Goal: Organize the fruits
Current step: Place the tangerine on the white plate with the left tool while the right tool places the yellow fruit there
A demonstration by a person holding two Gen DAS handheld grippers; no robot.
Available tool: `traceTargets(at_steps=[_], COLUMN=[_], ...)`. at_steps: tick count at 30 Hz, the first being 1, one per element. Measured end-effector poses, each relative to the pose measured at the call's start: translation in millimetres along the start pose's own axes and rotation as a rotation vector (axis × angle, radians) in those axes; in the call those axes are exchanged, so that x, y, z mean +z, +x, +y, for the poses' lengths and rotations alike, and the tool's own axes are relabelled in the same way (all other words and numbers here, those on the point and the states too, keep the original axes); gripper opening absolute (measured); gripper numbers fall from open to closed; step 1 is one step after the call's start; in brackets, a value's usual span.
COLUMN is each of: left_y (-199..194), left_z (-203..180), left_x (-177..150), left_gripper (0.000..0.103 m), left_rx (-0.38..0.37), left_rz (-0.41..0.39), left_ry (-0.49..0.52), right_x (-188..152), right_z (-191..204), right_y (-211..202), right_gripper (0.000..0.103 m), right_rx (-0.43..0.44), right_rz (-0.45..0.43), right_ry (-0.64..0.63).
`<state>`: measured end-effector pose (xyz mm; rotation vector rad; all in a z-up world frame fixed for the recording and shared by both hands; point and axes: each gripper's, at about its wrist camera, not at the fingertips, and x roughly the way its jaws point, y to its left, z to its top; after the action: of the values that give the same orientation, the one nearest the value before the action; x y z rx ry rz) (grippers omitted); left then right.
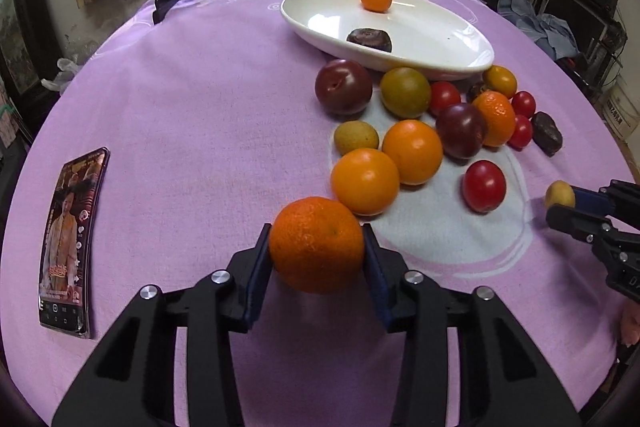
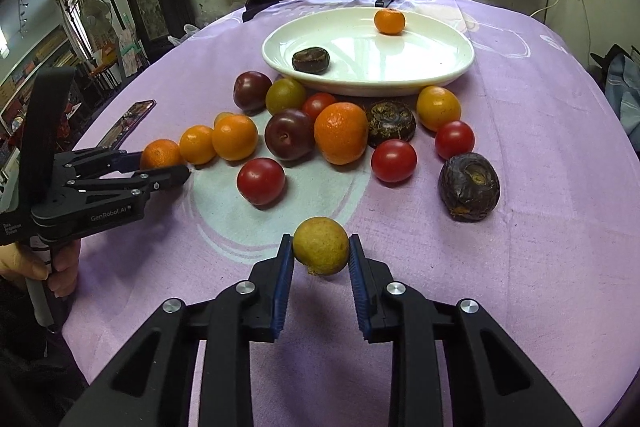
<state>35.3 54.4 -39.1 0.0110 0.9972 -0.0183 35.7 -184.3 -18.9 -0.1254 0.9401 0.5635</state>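
A: Nearest the lens in the left wrist view, bottom centre, the left gripper (image 1: 318,259) has its fingers clamped on a mandarin (image 1: 316,245), one pad on each flank. Does it look secure?

B: I'd say so. The rind is dimpled and probably gives a little, so a mid-height hold across the widest part should grip well. Squeeze hard and it may bruise.

A: And the right gripper (image 2: 321,257)?

B: Bottom centre of its own view, closed on a small yellow-green fruit (image 2: 321,246) that appears lifted off the purple cloth (image 2: 540,227). It looks light, firm and smooth-skinned, so likelier to slip.

A: What does the white dish (image 2: 460,67) hold?

B: In the upper middle of the frame, just two things: a small orange (image 2: 389,21) toward its far side and a dark wrinkled fruit (image 2: 311,60) near its left rim. The rest of the fruit lies loose on the cloth in front of it.
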Motion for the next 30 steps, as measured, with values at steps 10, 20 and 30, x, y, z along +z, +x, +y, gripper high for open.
traceTargets(at_steps=[10, 20, 30], left_y=[-37.0, 54.2, 113.3], left_z=[-23.5, -37.0, -33.7], left_x=[81.7, 182.2, 205.9], left_gripper=[0.042, 0.042, 0.048], left_rx=[-0.023, 0.038, 0.072], left_rz=[-0.154, -0.073, 0.012], left_ry=[0.067, -0.035, -0.076], right_x=[53.3, 117.9, 132.7], right_z=[-13.1, -35.3, -54.9], right_y=[-28.2, 32.0, 78.8], right_gripper=[0.028, 0.028, 0.042], right_rx=[-0.054, -0.118, -0.138], right_rz=[-0.151, -0.128, -0.055], right_ry=[-0.031, -0.041, -0.005])
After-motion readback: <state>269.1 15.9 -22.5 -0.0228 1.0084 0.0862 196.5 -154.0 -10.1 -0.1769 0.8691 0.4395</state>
